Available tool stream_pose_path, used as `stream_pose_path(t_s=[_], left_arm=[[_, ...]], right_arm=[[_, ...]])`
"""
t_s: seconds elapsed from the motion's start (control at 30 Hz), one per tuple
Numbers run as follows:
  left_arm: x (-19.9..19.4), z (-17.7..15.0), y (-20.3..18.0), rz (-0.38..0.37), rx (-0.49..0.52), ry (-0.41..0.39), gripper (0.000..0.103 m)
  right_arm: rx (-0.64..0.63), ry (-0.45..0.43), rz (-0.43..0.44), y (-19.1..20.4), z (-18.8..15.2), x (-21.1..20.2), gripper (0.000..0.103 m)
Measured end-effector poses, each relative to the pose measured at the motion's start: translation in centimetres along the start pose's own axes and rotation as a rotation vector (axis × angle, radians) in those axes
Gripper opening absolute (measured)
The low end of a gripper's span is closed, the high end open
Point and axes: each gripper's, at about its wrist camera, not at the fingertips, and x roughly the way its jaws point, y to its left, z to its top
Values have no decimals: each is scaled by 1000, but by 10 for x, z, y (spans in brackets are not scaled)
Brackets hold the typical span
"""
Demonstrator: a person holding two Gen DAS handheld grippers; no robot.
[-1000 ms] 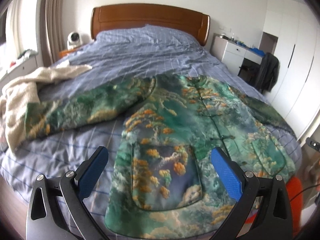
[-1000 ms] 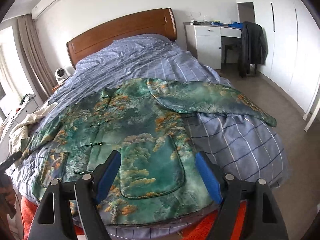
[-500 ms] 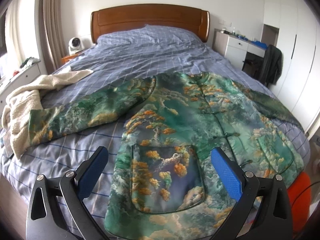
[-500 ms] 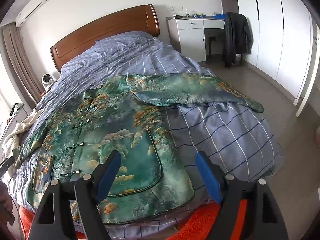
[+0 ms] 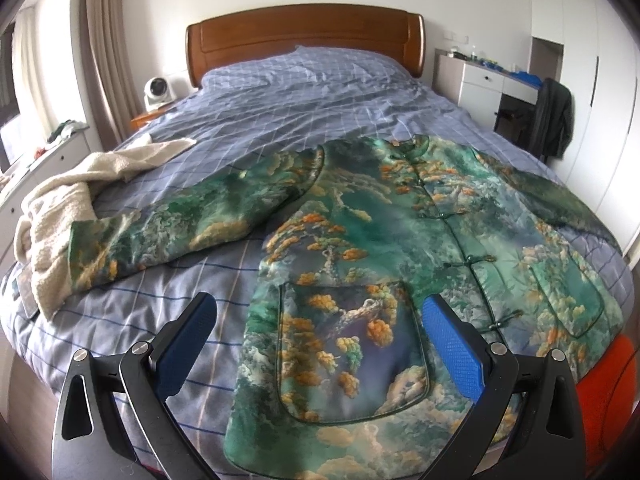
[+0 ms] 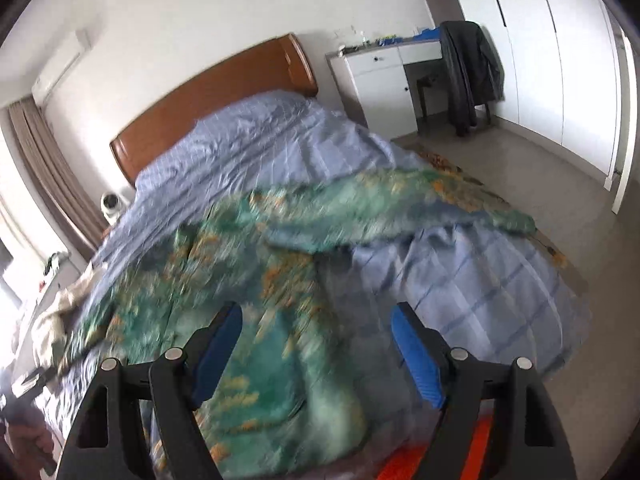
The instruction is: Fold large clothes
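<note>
Blue checked bedding covers the bed [image 5: 280,128]. Nearest, the left claw [image 5: 316,344] and right claw [image 6: 316,344] hover released, grasping nothing. Beyond, the green jacket [image 5: 380,240] lies flat, sleeves spread; seemingly soft, padded, slippery, best pinched at hem corners.

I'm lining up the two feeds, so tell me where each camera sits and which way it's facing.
Left wrist: on the left claw, above the bed's foot, looking toward the headboard over the spread green jacket; both blue fingers show, open and empty.
Right wrist: on the right claw, at the foot's other side, tilted and motion-blurred, looking up the bed and toward the wardrobe; both fingers show, open and empty.
Shared: jacket, bed, headboard, white desk, small fan.
</note>
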Motion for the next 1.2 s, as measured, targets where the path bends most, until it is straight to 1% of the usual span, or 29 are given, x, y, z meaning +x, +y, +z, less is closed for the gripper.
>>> stream_pose_path(t_s=[0.03, 0.1, 0.2, 0.3, 0.33, 0.37, 0.43, 0.47, 0.5, 0.53, 0.57, 0.6, 0.63, 0.67, 0.7, 0.77, 0.8, 0.83, 0.9, 0.93, 0.97, 1.03, 1.1, 1.13, 1.17, 1.2], left_arm=[[-1, 0, 0, 3, 0, -2, 102], [-2, 0, -1, 6, 0, -6, 102], [-3, -1, -3, 10, 1, -4, 102], [-4, -2, -5, 21, 12, 6, 102], [-4, -3, -6, 28, 15, 9, 102], [-5, -4, -6, 36, 18, 11, 102], [-5, -5, -4, 43, 16, 13, 102], [-5, -7, -2, 44, 12, 19, 102], [-4, -8, -1, 45, 8, 25, 102], [-2, -9, 0, 45, 6, 31, 102], [0, -10, 1, 47, 2, 41, 102], [1, -11, 1, 48, 1, 45, 102], [2, -12, 0, 47, 1, 45, 102], [3, -13, 0, 45, 0, 44, 102], [4, -13, -1, 41, -1, 45, 102], [8, -14, -4, 23, -5, 52, 102], [11, -14, -6, 13, -4, 58, 102], [13, -13, -8, 7, -2, 64, 102], [15, -10, -11, 7, -2, 61, 102], [14, -9, -11, 12, -7, 54, 102], [13, -7, -9, 21, -15, 46, 102], [13, -5, -4, 32, -31, 36, 102], [14, -4, 6, 30, -56, 38, 102], [16, -4, 10, 21, -69, 48, 102], [20, -5, 15, 8, -82, 61, 102], [23, -6, 17, 1, -90, 71, 102]], right_arm=[[21, -11, -6, -14, 8, 8, 79], [105, -18, -14, -46, 23, 29, 79], [348, 11, 10, -107, 39, 76, 79], [643, 26, 17, -164, 39, 125, 79], [712, 24, -7, -177, 37, 136, 79], [791, 0, -40, -191, 34, 144, 79], [894, -72, -24, -206, 32, 153, 79], [923, -104, -15, -210, 33, 154, 71], [941, -141, -10, -211, 34, 154, 48], [931, -153, -31, -211, 38, 153, 31], [892, -146, -86, -205, 45, 151, 14], [844, -153, -111, -196, 53, 146, 13], [791, -171, -106, -184, 60, 138, 13], [688, -204, -82, -160, 74, 125, 12], [593, -222, -57, -139, 86, 114, 11], [390, -248, 31, -78, 109, 90, 11], [290, -256, 78, -41, 118, 78, 11], [214, -260, 111, -11, 121, 70, 11], [42, -251, 177, 58, 121, 57, 11], [-50, -226, 207, 96, 115, 56, 11], [-135, -195, 228, 131, 106, 60, 11], [-293, -146, 242, 189, 77, 72, 11], [-427, -82, 245, 235, 37, 92, 18], [-475, -41, 242, 251, 18, 102, 24], [-529, 31, 261, 268, -10, 117, 46], [-551, 86, 285, 275, -28, 127, 61]])
